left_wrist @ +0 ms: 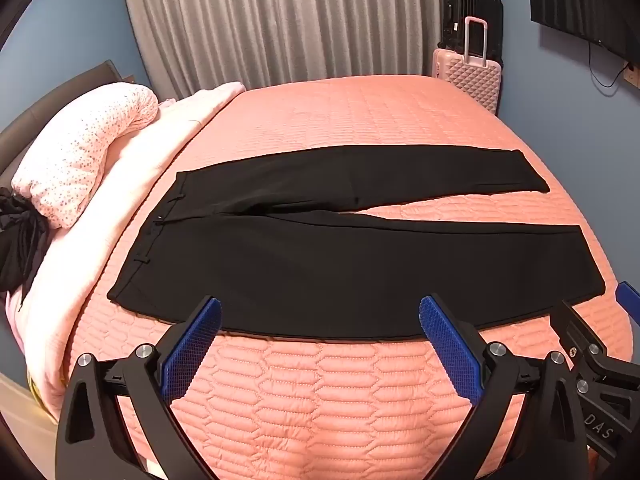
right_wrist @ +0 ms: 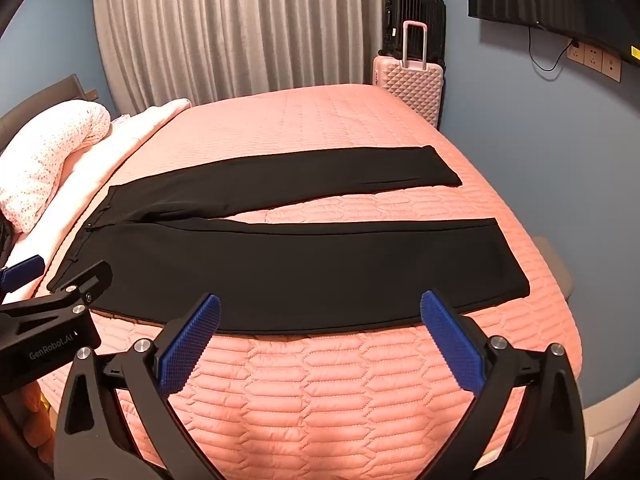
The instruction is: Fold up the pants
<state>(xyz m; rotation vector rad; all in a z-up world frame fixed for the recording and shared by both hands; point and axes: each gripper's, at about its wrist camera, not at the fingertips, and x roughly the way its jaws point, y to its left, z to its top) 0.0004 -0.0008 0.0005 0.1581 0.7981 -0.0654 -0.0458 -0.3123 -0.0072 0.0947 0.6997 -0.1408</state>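
Pants (left_wrist: 340, 264), one black pair, lie flat and unfolded across the pink quilted bed (left_wrist: 320, 400), waistband at left, two legs running right, splayed apart at the hems. Two claws hover over the near edge: left claw (left_wrist: 320, 312) and right claw (right_wrist: 320, 308), both spread wide, gripping nothing. Two suitcases stand at far right: one pink suitcase (right_wrist: 410, 84), one black suitcase (right_wrist: 416, 16). One dotted pillow (left_wrist: 80, 152) lies far left.

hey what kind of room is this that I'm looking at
Most likely a bedroom: a bed with a pink quilted cover fills the view, a pillow lies at its head, and grey curtains hang behind it. Black pants lie spread on the cover.
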